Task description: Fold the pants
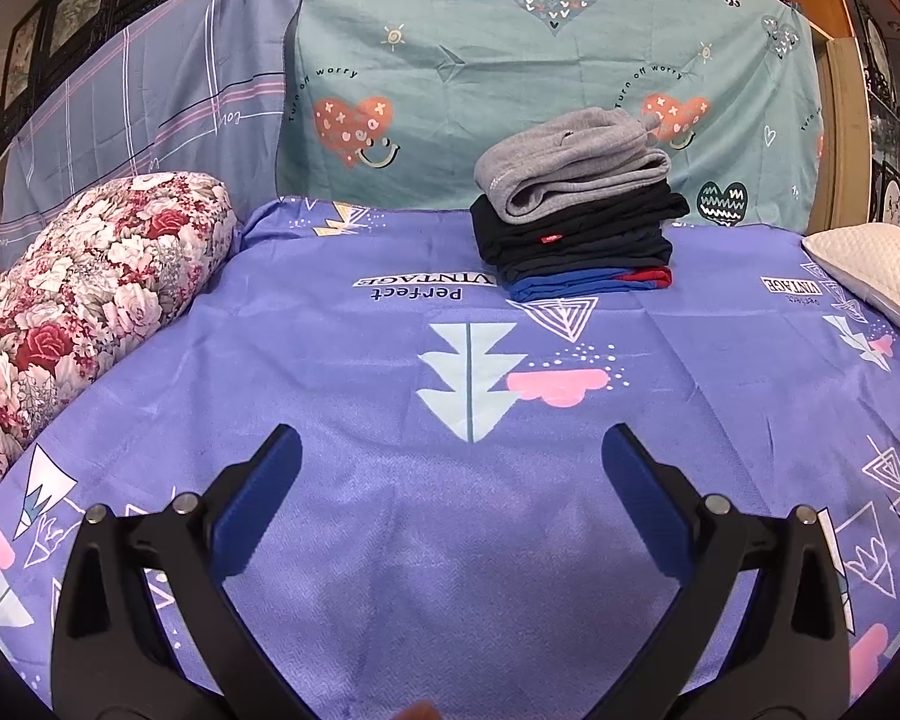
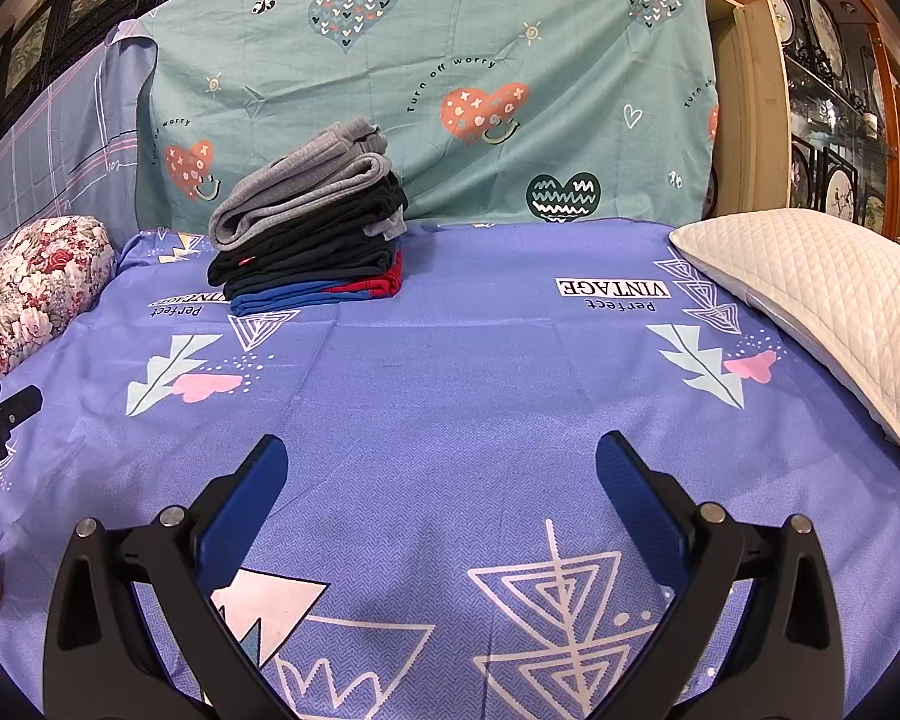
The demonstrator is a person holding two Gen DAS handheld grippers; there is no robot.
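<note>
Purple bedsheet (image 1: 390, 360) printed with trees and triangles covers the bed, with a teal heart-patterned cloth (image 1: 480, 60) hung behind it. Over the near part of the sheet the left gripper (image 1: 450, 450) and right gripper (image 2: 441, 456) both hang with their blue-padded jaws spread wide, holding nothing. Bare sheet lies between them and the stack of folded pants (image 1: 576, 222) at the far edge against the teal cloth. The stack's long axis runs side to side; grey pants (image 2: 306, 180) lie on top, slightly askew, over black pairs and a blue-and-red pair at the bottom. A floral bolster (image 1: 78, 300) bounds the left side, a white quilted pillow (image 2: 810, 312) the right.
</note>
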